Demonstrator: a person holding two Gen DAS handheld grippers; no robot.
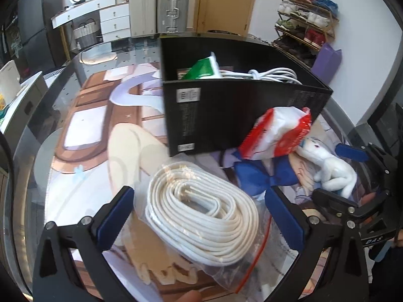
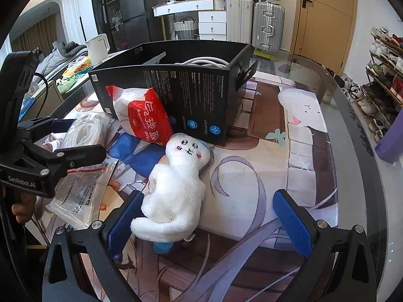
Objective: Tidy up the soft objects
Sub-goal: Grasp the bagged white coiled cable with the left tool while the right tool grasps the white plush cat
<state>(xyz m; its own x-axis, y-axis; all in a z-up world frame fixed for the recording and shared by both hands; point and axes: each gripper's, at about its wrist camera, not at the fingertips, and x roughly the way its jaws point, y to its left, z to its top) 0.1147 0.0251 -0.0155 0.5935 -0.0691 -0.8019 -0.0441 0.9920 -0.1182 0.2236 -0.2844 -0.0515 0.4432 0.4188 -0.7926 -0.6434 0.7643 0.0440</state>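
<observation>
A coil of white cord in a clear zip bag [image 1: 204, 216] lies on the printed mat between the fingers of my open left gripper [image 1: 201, 216]; it also shows in the right wrist view [image 2: 85, 130]. A white plush toy [image 2: 176, 188] lies on the mat by the left finger of my open right gripper [image 2: 211, 221]; it also shows in the left wrist view [image 1: 330, 171]. A red-and-white soft pack [image 1: 277, 133] [image 2: 141, 115] leans against the black box [image 1: 226, 115] [image 2: 191, 95]. The box holds a green pack [image 1: 204, 69] and white cable [image 1: 272, 74].
The round glass table [image 2: 352, 125] carries a printed mat [image 2: 264, 163]. A shoe rack [image 1: 304, 22] and a purple object [image 2: 390, 141] stand on the right. Suitcases [image 2: 254, 22], a white dresser [image 2: 211, 22] and a kettle [image 2: 98, 45] are behind.
</observation>
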